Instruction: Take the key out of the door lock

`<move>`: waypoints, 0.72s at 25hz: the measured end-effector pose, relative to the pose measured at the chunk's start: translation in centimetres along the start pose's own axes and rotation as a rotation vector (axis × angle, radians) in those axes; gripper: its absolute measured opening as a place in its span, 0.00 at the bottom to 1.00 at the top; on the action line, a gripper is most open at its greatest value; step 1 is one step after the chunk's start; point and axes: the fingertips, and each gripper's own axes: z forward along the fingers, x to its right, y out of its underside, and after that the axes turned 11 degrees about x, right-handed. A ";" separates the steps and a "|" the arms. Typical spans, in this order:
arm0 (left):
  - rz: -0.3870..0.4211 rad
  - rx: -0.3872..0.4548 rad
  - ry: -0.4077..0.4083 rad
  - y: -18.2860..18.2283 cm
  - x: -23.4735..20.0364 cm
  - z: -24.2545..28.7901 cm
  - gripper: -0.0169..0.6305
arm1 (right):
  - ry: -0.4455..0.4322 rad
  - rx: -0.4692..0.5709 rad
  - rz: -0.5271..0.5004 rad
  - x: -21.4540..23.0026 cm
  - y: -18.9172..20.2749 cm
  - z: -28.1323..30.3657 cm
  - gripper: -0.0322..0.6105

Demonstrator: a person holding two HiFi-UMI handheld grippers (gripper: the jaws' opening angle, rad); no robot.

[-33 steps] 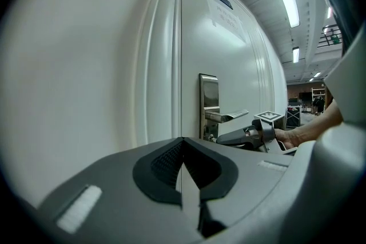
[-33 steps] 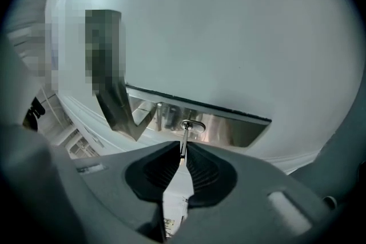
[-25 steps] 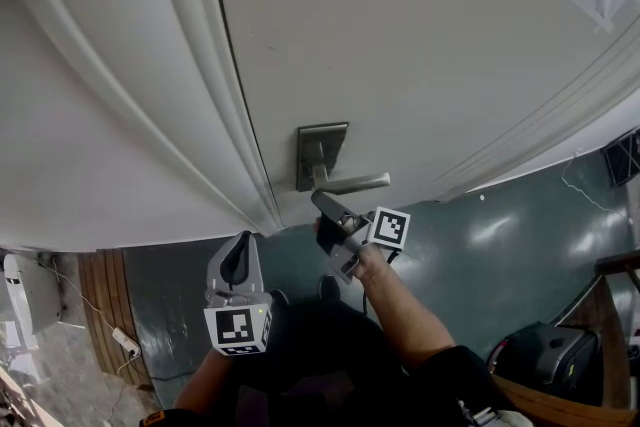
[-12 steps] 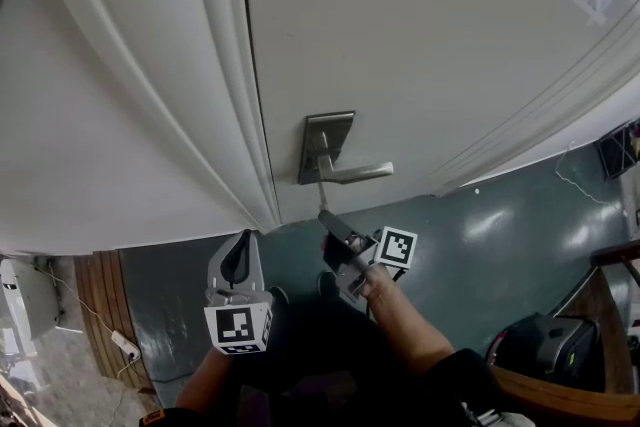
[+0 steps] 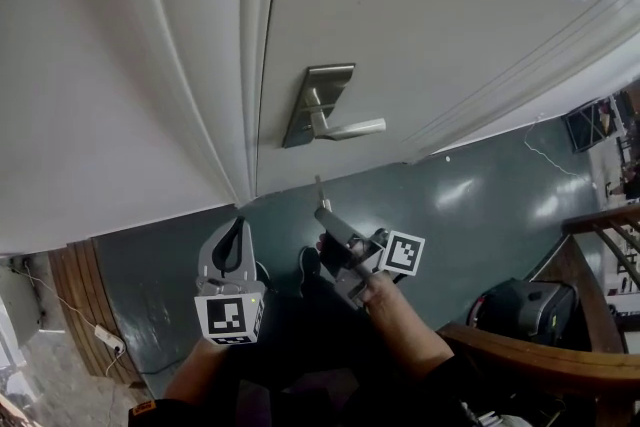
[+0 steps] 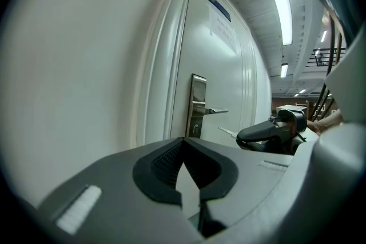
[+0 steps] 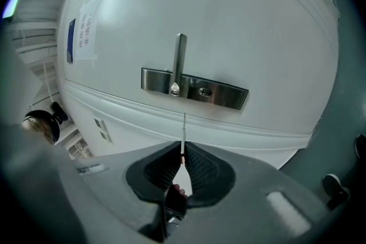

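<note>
White door (image 5: 420, 25) behind: the key (image 5: 319, 191) sat clear of the lock (image 5: 305, 120), clamped at its bow between the right gripper's (image 5: 325, 212) fingers. Left gripper's (image 5: 238, 237) fingers were together, empty.

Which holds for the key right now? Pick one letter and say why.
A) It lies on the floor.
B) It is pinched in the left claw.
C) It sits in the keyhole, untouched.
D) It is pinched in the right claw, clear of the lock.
D: the key is pinched in the right claw, its blade in open air short of the lock plate on the door.
</note>
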 end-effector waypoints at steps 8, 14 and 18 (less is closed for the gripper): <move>0.015 0.021 -0.017 -0.8 2.5 -2.9 0.05 | -0.052 -0.038 -0.035 -2.7 1.9 -3.7 0.07; 0.031 0.022 -0.023 -1.3 8.5 -4.7 0.05 | -0.110 -0.042 -0.066 -4.1 1.0 -9.5 0.07; 0.023 0.029 -0.048 -1.4 14.4 -7.1 0.05 | -0.147 -0.067 -0.075 -4.8 0.7 -15.2 0.07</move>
